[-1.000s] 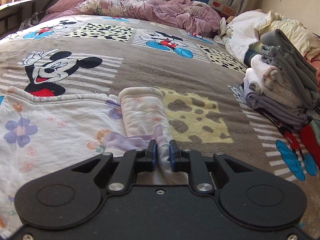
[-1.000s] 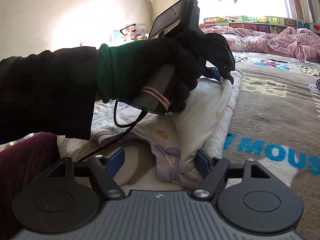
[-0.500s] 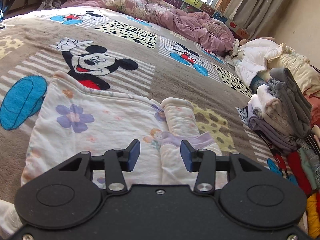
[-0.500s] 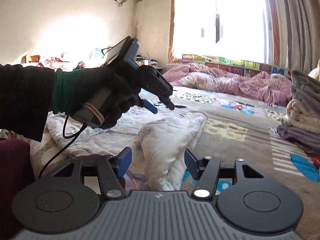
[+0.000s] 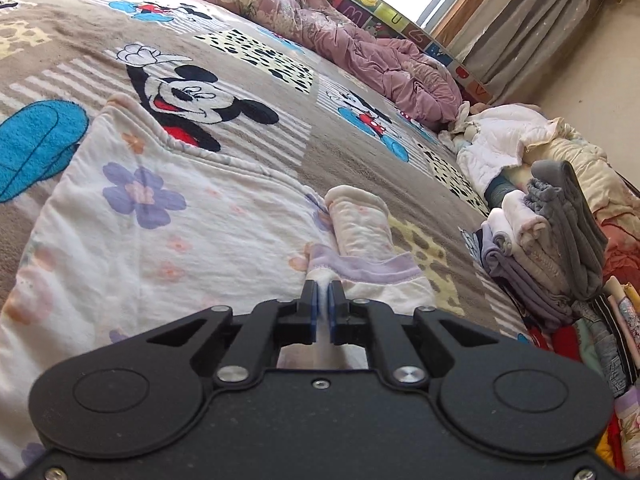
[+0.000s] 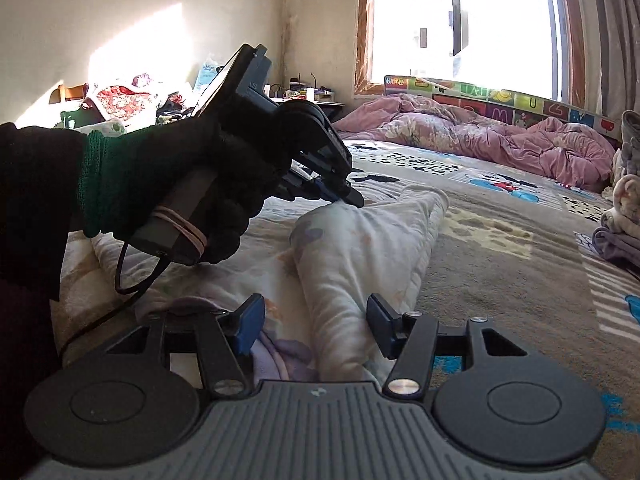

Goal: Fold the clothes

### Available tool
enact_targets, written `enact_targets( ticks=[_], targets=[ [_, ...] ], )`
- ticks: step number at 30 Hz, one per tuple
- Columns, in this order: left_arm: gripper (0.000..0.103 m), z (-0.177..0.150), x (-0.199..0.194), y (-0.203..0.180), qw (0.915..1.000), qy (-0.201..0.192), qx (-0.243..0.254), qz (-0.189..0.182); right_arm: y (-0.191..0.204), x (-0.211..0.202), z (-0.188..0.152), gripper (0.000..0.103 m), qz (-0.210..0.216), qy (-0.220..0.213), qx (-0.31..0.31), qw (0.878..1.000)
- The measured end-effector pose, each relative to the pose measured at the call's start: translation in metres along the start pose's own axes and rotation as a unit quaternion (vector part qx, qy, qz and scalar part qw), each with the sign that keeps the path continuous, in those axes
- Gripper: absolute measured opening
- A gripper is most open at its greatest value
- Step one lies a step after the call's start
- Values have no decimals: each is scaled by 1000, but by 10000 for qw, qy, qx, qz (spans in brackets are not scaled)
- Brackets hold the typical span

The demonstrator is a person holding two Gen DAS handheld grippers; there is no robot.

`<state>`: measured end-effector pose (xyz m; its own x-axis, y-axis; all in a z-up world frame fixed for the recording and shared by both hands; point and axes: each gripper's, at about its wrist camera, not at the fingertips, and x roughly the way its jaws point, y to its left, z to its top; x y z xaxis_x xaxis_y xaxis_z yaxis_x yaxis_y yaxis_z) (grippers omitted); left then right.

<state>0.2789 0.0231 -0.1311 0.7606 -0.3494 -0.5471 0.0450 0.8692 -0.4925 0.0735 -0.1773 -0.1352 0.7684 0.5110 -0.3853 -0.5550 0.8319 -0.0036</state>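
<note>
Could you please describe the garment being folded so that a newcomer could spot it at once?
On the cartoon-mouse blanket, nearest the camera, lies the white floral garment, pinched at its lilac hem by the left hand-held gripper. Unlike the folded stack, it lies spread out.

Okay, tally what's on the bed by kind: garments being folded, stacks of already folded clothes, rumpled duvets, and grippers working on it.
Floral garment being folded: 1
Stack of folded clothes: 1
Rumpled pink duvet: 1
Grippers: 2, the left gripper pinching the garment's fabric, the right gripper open around a fold of it
Total: 5
</note>
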Motion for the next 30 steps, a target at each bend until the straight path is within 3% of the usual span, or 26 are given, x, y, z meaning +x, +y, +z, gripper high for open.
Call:
enact_targets(
  ticks=[3, 6, 10, 12, 15, 19, 24, 26, 27, 28, 30],
  targets=[
    [24, 6, -9, -15, 9981, -90, 491, 374, 1, 0, -1, 57, -62, -17, -38, 10000],
    [24, 4, -29, -45, 9875, -437, 1485, 309, 4, 1, -1, 59, -126, -34, -125, 9998],
    [24, -4, -8, -87, 9671, 59, 2541, -41, 8, 1, -2, 56, -240, -126, -218, 9994],
    [21, -8, 18, -94, 9587, 397, 2812, 151, 8, -4, -1, 56, -330, -267, -268, 9987],
    [21, -19, 55, -90, 9467, 904, 3050, 508, 9, 3, -2, 60, -195, -33, -394, 9990],
    [22, -23, 60, -87, 9517, 843, 2894, 586, 7, 15, -3, 60, -98, 413, -360, 9984],
    [23, -24, 55, -94, 9503, 759, 2941, 684, 5, 8, -5, 60, -121, 322, -293, 9990],
    [28, -22, 39, -93, 9537, 568, 2889, 620, 6, 1, -6, 60, -159, 193, -261, 9993],
    [41, -20, 23, -91, 9579, 418, 2775, 601, 5, -4, -7, 59, -178, 127, -230, 9995],
    [47, -20, 12, -88, 9600, 277, 2722, 595, 4, -11, -8, 59, -198, 61, -135, 9997],
    [47, -20, -22, -75, 9672, -35, 2470, 587, 1, -25, -8, 59, -240, -30, 65, 9997]
  ],
)
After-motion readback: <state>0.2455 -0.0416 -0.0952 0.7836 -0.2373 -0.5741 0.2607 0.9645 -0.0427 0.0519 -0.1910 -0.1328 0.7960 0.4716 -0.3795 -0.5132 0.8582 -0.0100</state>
